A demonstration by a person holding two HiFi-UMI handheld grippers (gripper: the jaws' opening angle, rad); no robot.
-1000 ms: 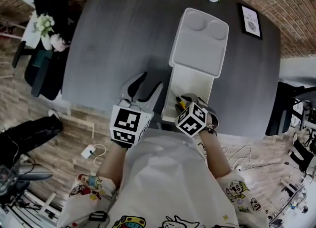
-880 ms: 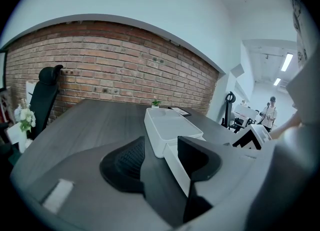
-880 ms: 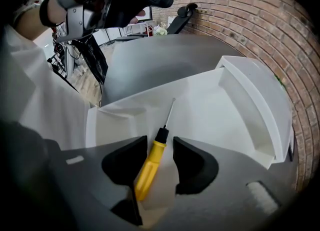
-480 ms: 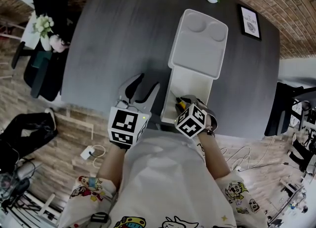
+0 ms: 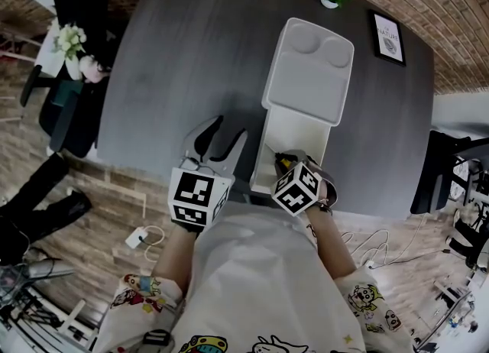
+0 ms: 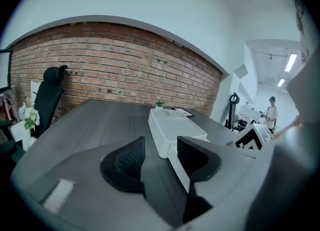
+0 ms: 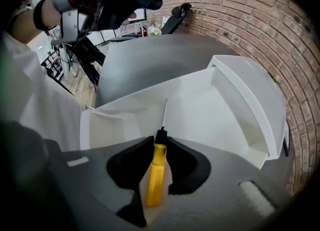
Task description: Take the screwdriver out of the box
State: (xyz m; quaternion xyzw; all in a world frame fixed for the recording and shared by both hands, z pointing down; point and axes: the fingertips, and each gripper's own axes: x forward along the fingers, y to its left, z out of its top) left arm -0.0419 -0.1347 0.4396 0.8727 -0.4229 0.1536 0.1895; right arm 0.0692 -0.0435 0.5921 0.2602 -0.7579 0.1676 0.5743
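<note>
Screwdriver: A small screwdriver (image 7: 155, 175) with a yellow handle, a black collar and a thin metal shaft was seen lying in the near end of the box, its shaft pointed toward the far end.
Box: A white box (image 7: 220, 105) was set open on the dark grey counter (image 5: 191, 53), with its lid (image 5: 309, 69) laid back flat beyond it.
Right gripper: The right gripper (image 7: 160, 140) was pointed steeply down into the box. Its jaws had just been closing and were seen clamped on the screwdriver, at the black collar where handle meets shaft.
Left gripper: The left gripper (image 6: 161, 145) was held over the counter just left of the box, jaws apart, with nothing between them.
Handling: The tool was judged light and stiff, not fragile. The smooth plastic handle was judged likely to slip or swing if pinched near one end.
Where to hold: The thick yellow handle was judged a surer hold than the narrow collar. From the collar, the handle end could be expected to droop when lifted.
</note>
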